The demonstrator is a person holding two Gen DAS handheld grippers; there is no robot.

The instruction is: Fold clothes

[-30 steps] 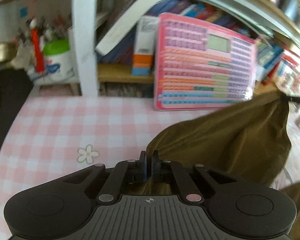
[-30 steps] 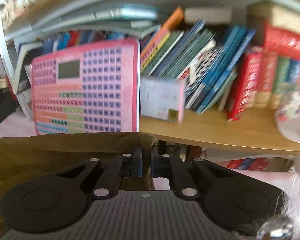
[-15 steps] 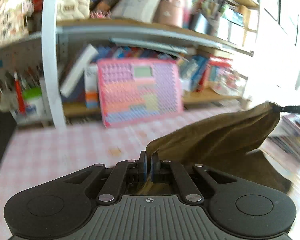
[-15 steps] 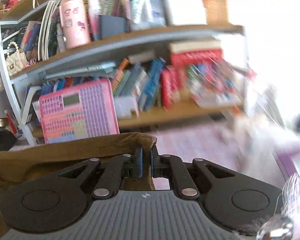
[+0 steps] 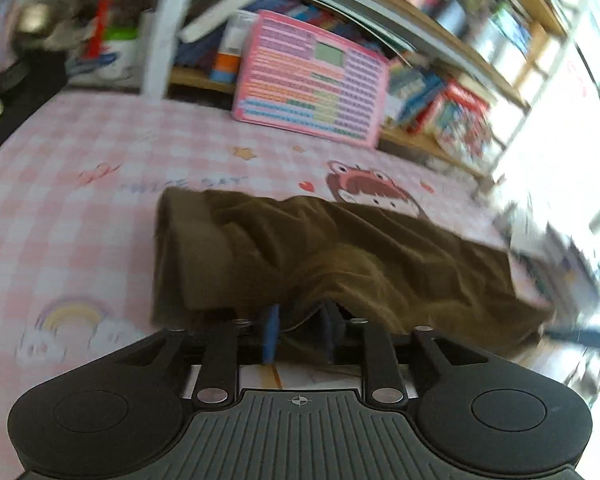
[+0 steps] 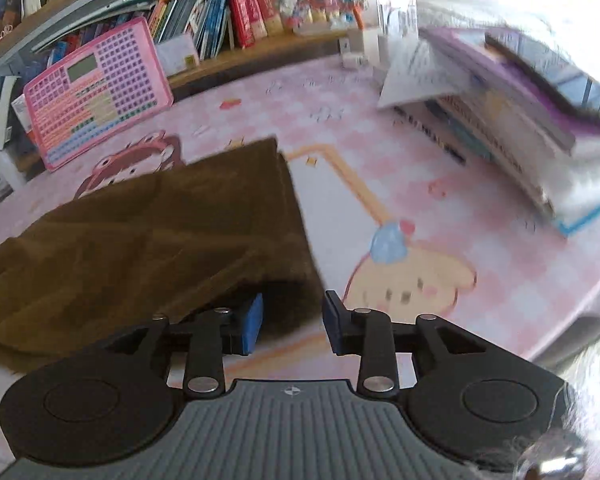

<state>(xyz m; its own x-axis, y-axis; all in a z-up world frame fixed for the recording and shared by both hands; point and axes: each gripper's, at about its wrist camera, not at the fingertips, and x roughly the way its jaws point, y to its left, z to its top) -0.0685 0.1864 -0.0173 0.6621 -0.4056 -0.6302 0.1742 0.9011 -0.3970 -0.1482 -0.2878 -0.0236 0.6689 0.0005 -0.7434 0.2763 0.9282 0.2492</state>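
garment: brown cloth (image 5: 340,256), folded over on itself, lying across the pink checked desk (image 5: 80,208), near edge right under both grippers. Looks like several layers stacked; top layer rumpled in left wrist view, flatter w/ a straight side edge in right wrist view.

step: release after a fold. The carried edge is laid on the layers below, both hands letting go.

left gripper (image 5: 298,334): fingers have just been opening, now part way apart. A bit of cloth edge lies in the gap, but pads don't seem to press it. Blur makes contact hard to confirm.

right gripper (image 6: 292,320): fingers also just been opening, clear gap betw. blue pads. Cloth corner sits in/just ahead of the gap, no pinch.

surroundings: pink keypad toy (image 6: 96,92) leaning on the bookshelf (image 6: 236,20) at far side, well apart from cloth. Stack of books (image 6: 512,120) on desk to the right, apart from cloth.

next, my read: back both grippers off w/o dragging the top layer, then check edges line up. Prob. smooth the wrinkled left side, or take the short ends for another fold if pkg is too long.

risk: cloth snagging on a pad as hands pull back, undoing the fold.
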